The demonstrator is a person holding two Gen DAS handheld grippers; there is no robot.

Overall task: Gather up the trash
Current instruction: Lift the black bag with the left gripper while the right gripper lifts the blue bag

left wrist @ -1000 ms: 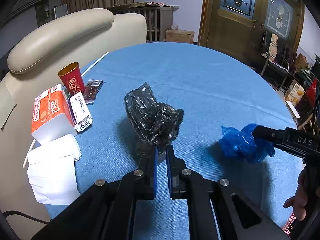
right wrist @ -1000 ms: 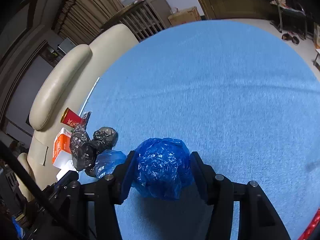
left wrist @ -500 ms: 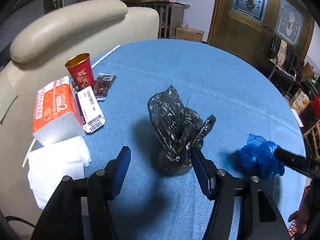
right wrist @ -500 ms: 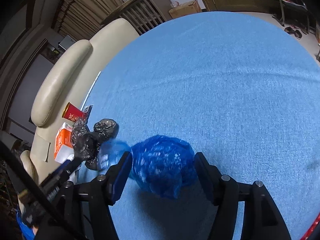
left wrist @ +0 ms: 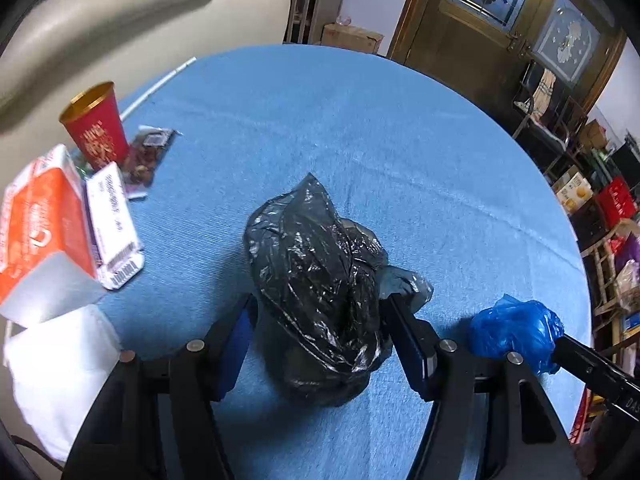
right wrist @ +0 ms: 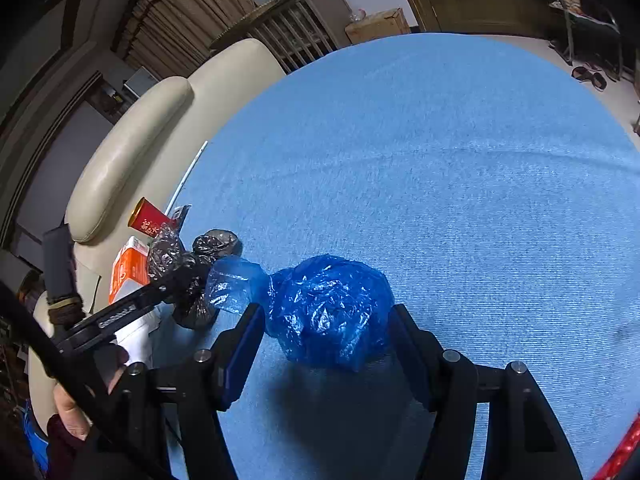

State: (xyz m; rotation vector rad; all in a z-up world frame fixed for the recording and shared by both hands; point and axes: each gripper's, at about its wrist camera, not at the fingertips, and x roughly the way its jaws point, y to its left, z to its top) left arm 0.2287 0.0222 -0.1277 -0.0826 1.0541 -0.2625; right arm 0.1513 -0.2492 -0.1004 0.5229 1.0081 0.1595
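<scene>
Evidently we had both grippers' jaws parted, the left gripper (left wrist: 320, 332), just widened, straddling the light, crinkly, yielding black bag (left wrist: 316, 280), best pinched mid-bulge, the right gripper (right wrist: 326, 344) flanking the blue bag (right wrist: 332, 308) at its three o'clock.

Even indoor light, fairly bright; soft shadows pool just near the black bag (left wrist: 320, 280) and blue bag (right wrist: 332, 312). Fisheye bends edges, corners black; left objects slightly blurred.

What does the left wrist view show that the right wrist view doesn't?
Only the left wrist view shows the stained-glass door, the white napkins and the left claw around the black bag. Only the right wrist view shows the curtain and a hand. Both show the blue bag, red cup and orange pack.
</scene>
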